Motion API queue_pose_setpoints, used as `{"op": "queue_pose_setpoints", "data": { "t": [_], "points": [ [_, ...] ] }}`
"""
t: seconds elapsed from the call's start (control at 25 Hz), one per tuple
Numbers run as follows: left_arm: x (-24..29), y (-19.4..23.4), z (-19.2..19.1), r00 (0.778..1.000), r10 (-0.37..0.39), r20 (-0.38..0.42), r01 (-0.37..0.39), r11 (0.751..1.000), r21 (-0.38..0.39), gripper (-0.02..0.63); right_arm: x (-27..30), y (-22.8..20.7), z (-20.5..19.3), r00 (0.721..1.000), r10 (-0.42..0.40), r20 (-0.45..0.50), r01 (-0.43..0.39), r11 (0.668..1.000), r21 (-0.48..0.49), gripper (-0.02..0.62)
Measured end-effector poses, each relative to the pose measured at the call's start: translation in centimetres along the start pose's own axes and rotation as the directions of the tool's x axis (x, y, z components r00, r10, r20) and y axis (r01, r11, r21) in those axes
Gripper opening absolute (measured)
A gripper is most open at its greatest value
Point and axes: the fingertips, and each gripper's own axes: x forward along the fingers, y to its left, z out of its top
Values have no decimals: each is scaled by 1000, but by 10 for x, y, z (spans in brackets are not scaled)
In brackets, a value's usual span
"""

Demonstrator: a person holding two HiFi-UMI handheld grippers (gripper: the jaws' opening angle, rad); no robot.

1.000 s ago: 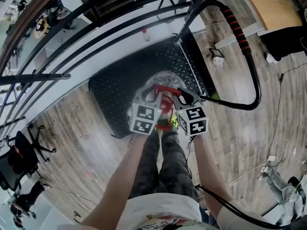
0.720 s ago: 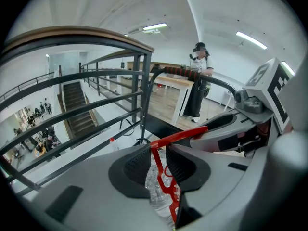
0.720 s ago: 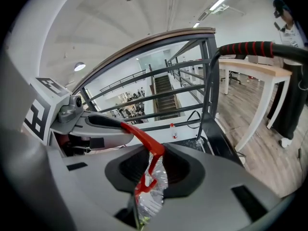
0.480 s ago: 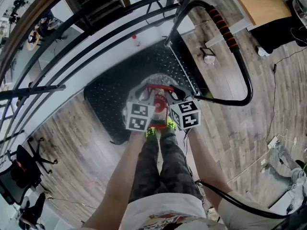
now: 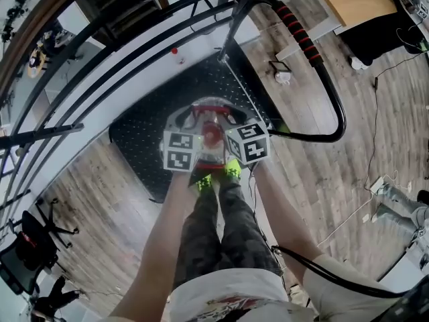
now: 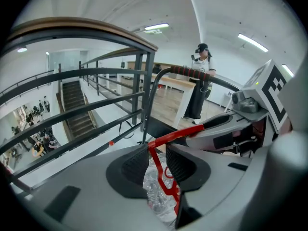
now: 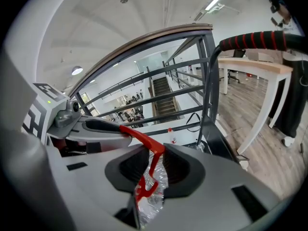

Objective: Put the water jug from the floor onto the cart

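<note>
The clear water jug (image 5: 209, 127) with its red carrying handle (image 5: 210, 108) is over the near part of the cart's black checker-plate deck (image 5: 144, 136). I cannot tell whether its base touches the deck. My left gripper (image 5: 196, 121) is shut on the left end of the red handle (image 6: 160, 174), which runs between its pads (image 6: 136, 163). My right gripper (image 5: 229, 119) is shut on the handle's (image 7: 150, 163) other end. The crinkled clear jug body (image 7: 155, 196) shows below the jaws. Each gripper's marker cube hides part of the jug in the head view.
The cart's push bar (image 5: 303, 42), with a red and black grip, loops round at the right. A dark railing (image 5: 100, 42) runs just beyond the deck, with a stairwell below. A small red-capped bottle (image 5: 176, 55) stands past the cart. Cables (image 5: 365, 190) lie on the wooden floor. A person (image 6: 199, 88) stands by a table.
Both grippers have carried the jug a little further in over the cart's deck, away from my feet. Their hold on the red handle is the same.
</note>
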Motion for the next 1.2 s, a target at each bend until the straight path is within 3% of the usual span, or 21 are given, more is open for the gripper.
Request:
{"op": "queue_pose_setpoints", "data": {
  "t": [0.32, 0.96, 1.2],
  "points": [
    [16, 0, 12, 999, -37, 19, 36, 999, 40, 100, 12, -26, 10, 1000, -25, 17, 25, 1000, 16, 87],
    [30, 6, 9, 1000, -29, 4, 29, 999, 37, 100, 20, -34, 11, 1000, 0, 22, 0, 999, 37, 87],
    [19, 5, 10, 1000, -23, 2, 22, 999, 40, 98, 15, -28, 18, 999, 22, 45, -26, 996, 83, 175]
  ]
}}
